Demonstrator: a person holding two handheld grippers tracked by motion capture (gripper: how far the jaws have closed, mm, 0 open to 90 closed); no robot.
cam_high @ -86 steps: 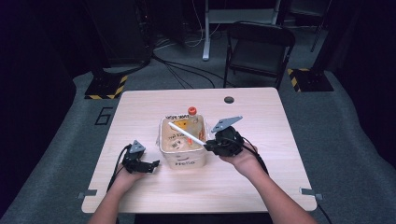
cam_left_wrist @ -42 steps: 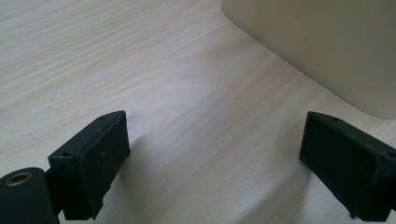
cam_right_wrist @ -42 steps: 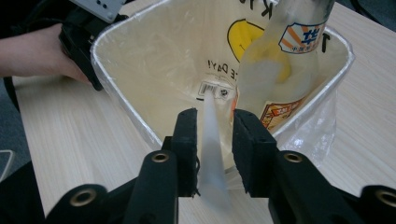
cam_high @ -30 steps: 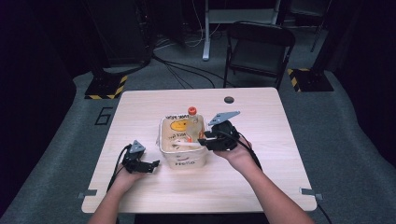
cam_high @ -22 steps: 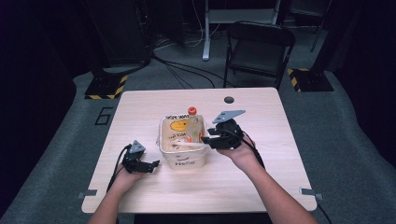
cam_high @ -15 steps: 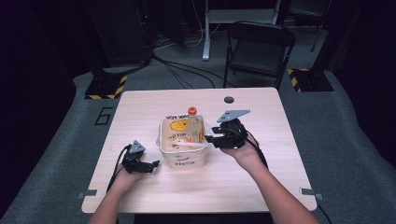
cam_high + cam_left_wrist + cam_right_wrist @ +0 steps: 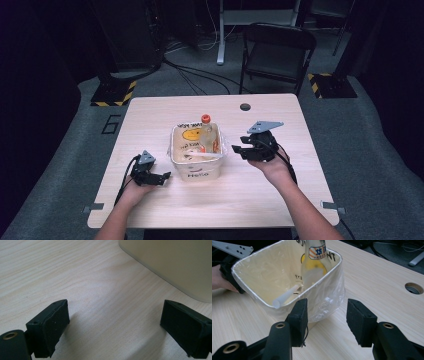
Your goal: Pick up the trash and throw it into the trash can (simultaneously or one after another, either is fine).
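Observation:
A cream bin [image 7: 197,172] lined with clear plastic stands at the middle of the wooden table [image 7: 280,195]. A bottle [image 7: 207,131] with an orange cap stands in it, and a white tube [image 7: 202,156] lies slanted inside. My right gripper [image 7: 238,150] hovers just right of the bin; its jaws have just been opening and nothing is between them. In the right gripper view the jaws [image 7: 327,315] face the bin's rim [image 7: 252,293], the tube [image 7: 287,295] and the bottle [image 7: 315,262]. My left gripper [image 7: 167,177] rests on the table left of the bin, open and empty [image 7: 113,320], with the bin wall [image 7: 175,262] beyond it.
A round cable hole [image 7: 245,106] sits near the table's far edge. A black folding chair [image 7: 277,50] stands behind the table, with cables across the grey floor. Bare wood lies right of the bin and along the front edge.
The white tube, earlier held over the bin by my right gripper, now lies in the bin. The right gripper has drawn away to the right and spread its jaws. The left hand has stayed put.

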